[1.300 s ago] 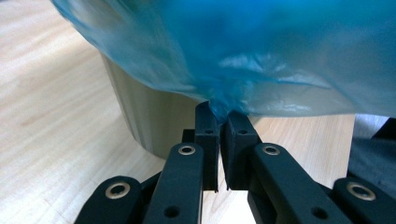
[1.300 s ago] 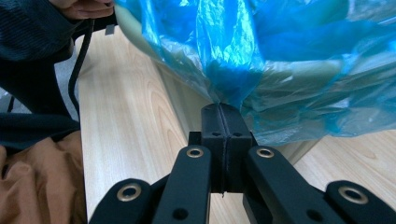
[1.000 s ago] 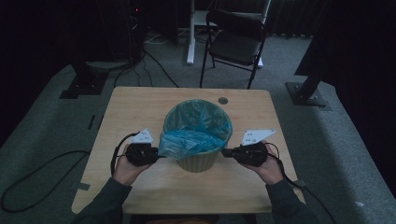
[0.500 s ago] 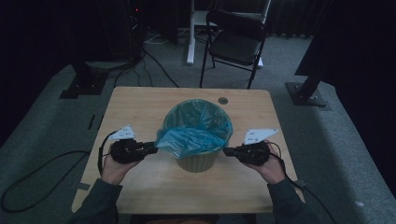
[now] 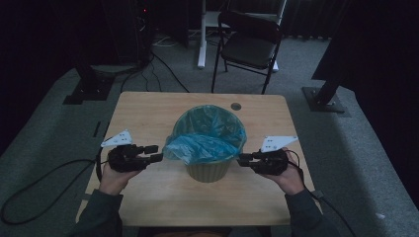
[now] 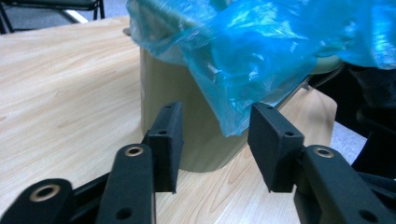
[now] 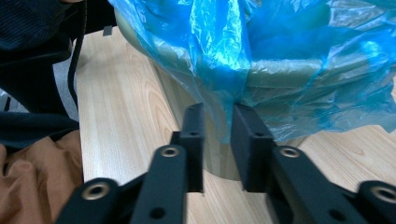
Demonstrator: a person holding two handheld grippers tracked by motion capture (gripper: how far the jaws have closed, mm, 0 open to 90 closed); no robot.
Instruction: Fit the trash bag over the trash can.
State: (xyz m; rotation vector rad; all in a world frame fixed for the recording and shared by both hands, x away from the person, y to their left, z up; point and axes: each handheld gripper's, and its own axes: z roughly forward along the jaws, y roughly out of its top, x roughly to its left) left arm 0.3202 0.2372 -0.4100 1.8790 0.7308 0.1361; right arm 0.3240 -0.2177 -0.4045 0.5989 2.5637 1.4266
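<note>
A beige waste bin [image 5: 207,170] lined with a blue plastic bag [image 5: 210,131] stands mid-table. My left gripper [image 5: 157,153] sits just left of it, level. In the left gripper view the jaws [image 6: 215,144] have just been opening and stand wide apart; the bag's [image 6: 261,51] hanging edge dips between them, and no pad presses on it. My right gripper [image 5: 242,159] is at the bin's right side. Its jaws [image 7: 218,126] have also just been opening and stand a little apart, with a loose fold of the bag [image 7: 280,42] still in the gap.
The wooden table [image 5: 148,118] has a small round hole [image 5: 236,106] behind the bin. A black folding chair [image 5: 249,47] stands on the carpet beyond the table. A cable [image 5: 44,182] loops on the floor at the left.
The left gripper has drawn back to the left from the bin and its jaws have spread off the bag. The right gripper stayed in place and its jaws parted.
</note>
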